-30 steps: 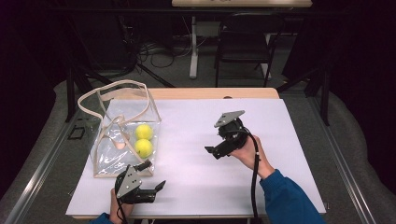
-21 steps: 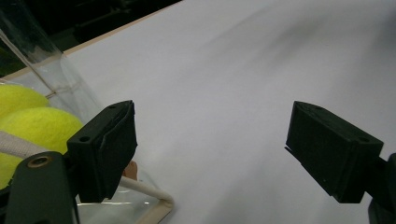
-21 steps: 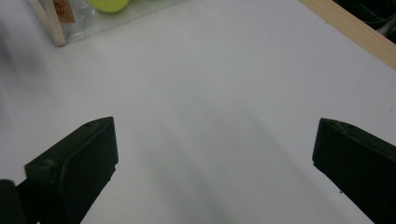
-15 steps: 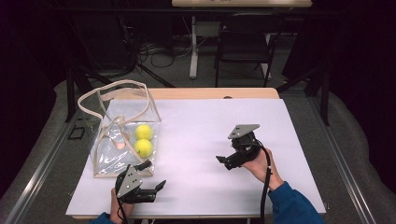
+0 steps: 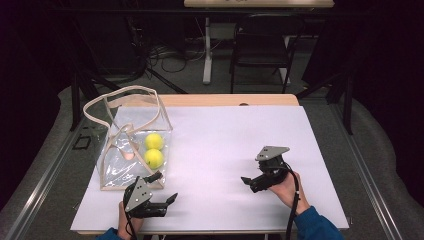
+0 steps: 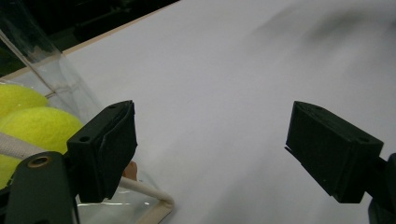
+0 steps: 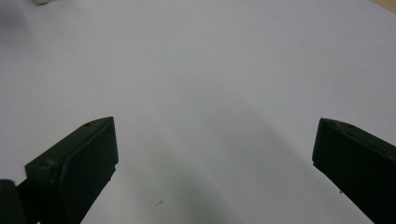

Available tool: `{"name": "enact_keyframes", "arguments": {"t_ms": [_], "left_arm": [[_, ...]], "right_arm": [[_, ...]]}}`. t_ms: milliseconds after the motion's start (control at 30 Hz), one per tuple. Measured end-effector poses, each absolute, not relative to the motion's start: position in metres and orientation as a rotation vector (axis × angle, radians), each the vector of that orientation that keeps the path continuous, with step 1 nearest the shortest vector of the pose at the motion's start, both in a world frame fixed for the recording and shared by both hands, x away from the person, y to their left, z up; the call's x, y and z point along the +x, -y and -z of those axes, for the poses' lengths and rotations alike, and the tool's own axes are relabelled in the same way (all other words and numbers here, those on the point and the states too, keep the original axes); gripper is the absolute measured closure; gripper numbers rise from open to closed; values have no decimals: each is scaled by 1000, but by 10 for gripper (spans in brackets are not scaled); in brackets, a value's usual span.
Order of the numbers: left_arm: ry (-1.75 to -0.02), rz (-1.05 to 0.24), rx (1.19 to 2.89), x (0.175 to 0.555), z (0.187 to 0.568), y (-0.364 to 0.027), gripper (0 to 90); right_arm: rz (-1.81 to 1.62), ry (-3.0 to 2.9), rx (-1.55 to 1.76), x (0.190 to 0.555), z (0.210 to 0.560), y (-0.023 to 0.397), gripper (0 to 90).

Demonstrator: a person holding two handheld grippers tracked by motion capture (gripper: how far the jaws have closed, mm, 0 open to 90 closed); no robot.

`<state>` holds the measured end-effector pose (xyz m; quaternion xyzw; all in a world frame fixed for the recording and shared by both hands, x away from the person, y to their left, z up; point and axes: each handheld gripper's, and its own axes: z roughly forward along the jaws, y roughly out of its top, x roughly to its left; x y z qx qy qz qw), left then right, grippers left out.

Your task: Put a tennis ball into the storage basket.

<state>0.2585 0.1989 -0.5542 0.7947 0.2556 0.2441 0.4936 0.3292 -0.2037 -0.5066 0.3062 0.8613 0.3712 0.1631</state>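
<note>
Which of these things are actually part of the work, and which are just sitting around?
Part of the work:
- clear bag with tan straps
- two yellow balls inside the bag
- left tongs, open, near the bag's corner
- right tongs, open, over bare table

Just about:
- chair behind the table
- floor cables

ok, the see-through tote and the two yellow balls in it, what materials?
The see-through tote with beige handles: likely soft clear vinyl, glossy; the balls show through and its walls crease and glint. Trim looks like woven webbing. The two yellow balls: fuzzy matte felt in the left gripper view, probably tennis balls.
</note>
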Motion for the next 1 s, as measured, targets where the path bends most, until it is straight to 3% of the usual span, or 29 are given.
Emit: {"name": "enact_keyframes", "arguments": {"t_ms": [1000], "left_arm": [[-624,-590,1933,258,555,-199,158]], "right_arm": [[-1081,-2348,931,291,539,242,0]]}}
